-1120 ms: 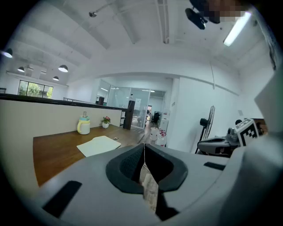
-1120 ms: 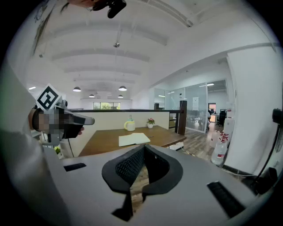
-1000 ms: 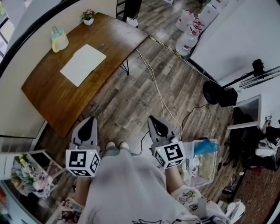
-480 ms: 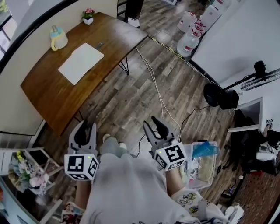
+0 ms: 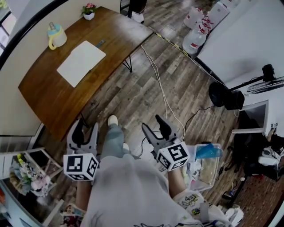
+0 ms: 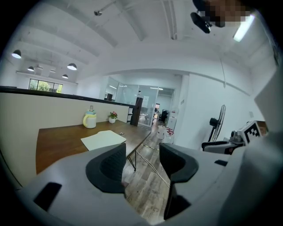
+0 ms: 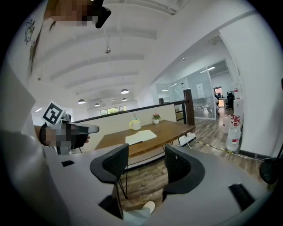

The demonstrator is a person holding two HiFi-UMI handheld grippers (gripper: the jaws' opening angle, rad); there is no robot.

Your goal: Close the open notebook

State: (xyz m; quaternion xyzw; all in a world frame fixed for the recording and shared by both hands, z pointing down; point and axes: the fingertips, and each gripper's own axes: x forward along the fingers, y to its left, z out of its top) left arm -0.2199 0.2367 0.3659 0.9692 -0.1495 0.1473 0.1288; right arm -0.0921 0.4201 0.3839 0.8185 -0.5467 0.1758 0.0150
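Observation:
The open notebook (image 5: 81,62) lies flat with white pages up on the brown wooden table (image 5: 53,95), far ahead of both grippers. It also shows in the left gripper view as the notebook (image 6: 104,139) and in the right gripper view as the notebook (image 7: 140,137). My left gripper (image 5: 84,128) hangs over the floor in front of the table's near corner, its jaws opening with nothing between them. My right gripper (image 5: 153,125) is level with it over the floor; its jaws are opening too and hold nothing. Only floor shows between the left gripper (image 6: 141,161) and right gripper (image 7: 146,163) jaws.
A yellow-handled jug (image 5: 55,34), a small flower pot (image 5: 89,9) and a small dark object (image 5: 100,43) sit on the table's far part. Cables (image 5: 162,88) run across the floor. Water bottles (image 5: 195,31), a fan (image 5: 226,95) and a plastic box (image 5: 206,164) stand at the right.
Both grippers' jaws went from shut to apart. The person stepped toward the table, one foot now forward, and both grippers sank slightly.

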